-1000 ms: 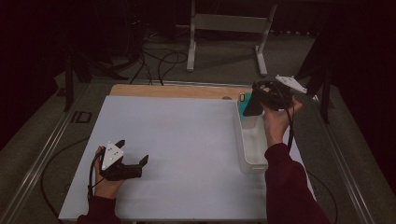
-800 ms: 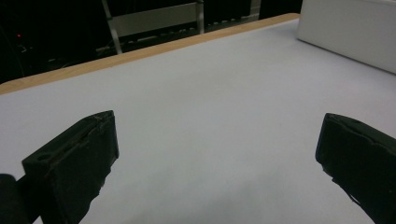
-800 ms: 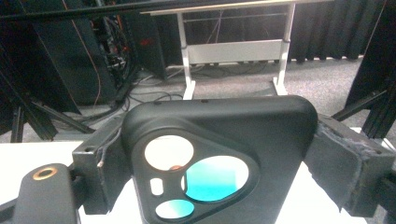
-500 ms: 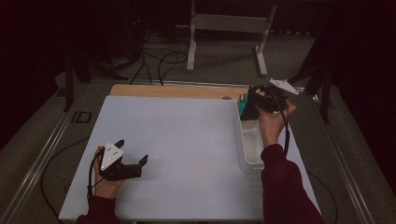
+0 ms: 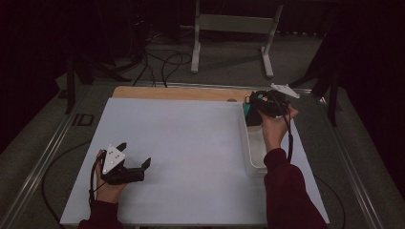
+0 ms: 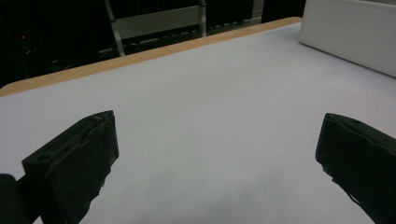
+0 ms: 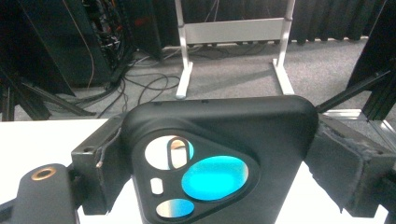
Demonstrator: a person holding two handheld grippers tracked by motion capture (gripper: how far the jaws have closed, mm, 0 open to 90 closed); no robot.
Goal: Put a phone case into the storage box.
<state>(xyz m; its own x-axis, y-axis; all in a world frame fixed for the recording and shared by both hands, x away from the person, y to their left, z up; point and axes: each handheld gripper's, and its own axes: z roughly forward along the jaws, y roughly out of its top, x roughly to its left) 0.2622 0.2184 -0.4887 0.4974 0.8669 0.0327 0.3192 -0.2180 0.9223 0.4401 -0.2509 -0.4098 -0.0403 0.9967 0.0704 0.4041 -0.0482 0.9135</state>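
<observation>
Lower left of the high view: left gripper (image 5: 136, 168) rests on the white table (image 5: 191, 143), jaws spread wide and empty. Upper right: right gripper (image 5: 253, 110) clamps a black phone case (image 7: 219, 163) above the far end of the clear bin (image 5: 253, 157). Pickup looks complete; placement remains.

Phone case (image 7: 219, 163): lower end cut off by the right gripper view's bottom edge. Clear bin (image 5: 253, 152): contents too dim to tell; far end hidden behind the right gripper (image 5: 255, 112).
</observation>
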